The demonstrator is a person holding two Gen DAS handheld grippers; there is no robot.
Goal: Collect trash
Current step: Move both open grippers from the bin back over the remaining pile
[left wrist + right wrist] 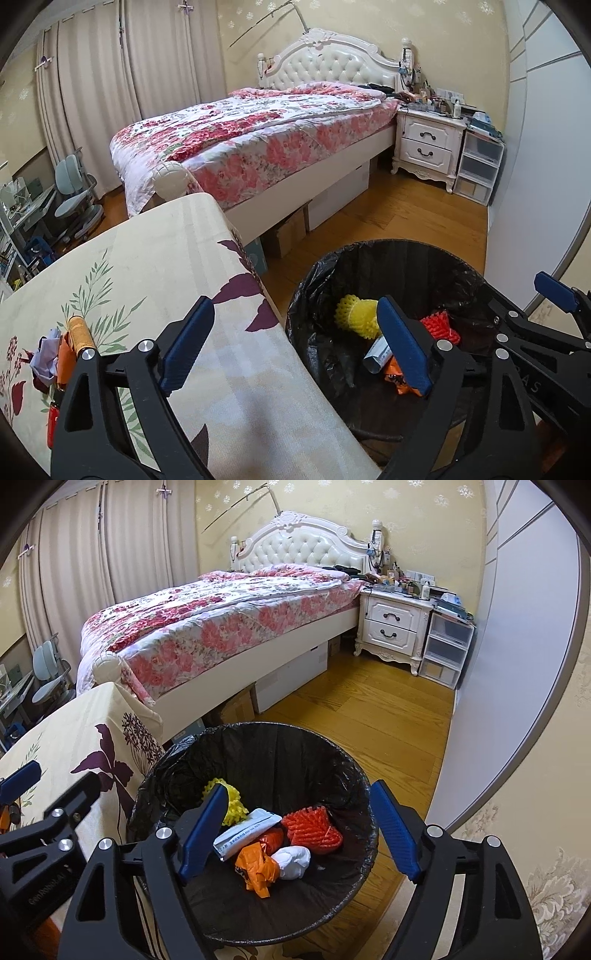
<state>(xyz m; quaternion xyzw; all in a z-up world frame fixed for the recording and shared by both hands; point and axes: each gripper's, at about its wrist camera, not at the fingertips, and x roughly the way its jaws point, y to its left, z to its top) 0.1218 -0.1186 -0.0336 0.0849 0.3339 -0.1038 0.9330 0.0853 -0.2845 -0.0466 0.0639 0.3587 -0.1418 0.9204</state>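
A black-lined trash bin point(258, 738) stands on the wood floor beside the table; it also shows in the left wrist view point(399, 254). It holds yellow foam net point(234, 803), red foam net point(314, 829), a white packet point(247, 832), an orange wrapper point(258, 867) and a white wad point(293, 860). My right gripper point(301, 834) is open and empty above the bin. My left gripper point(295, 343) is open and empty over the table's edge. On the table at the left lie an orange tube point(79, 332) and crumpled wrappers point(46, 356).
The table has a floral cloth point(155, 266). A bed point(258, 133) with boxes under it stands behind. A white nightstand point(428, 144) and plastic drawers point(478, 162) stand at the back right. A wardrobe wall point(517, 664) runs along the right.
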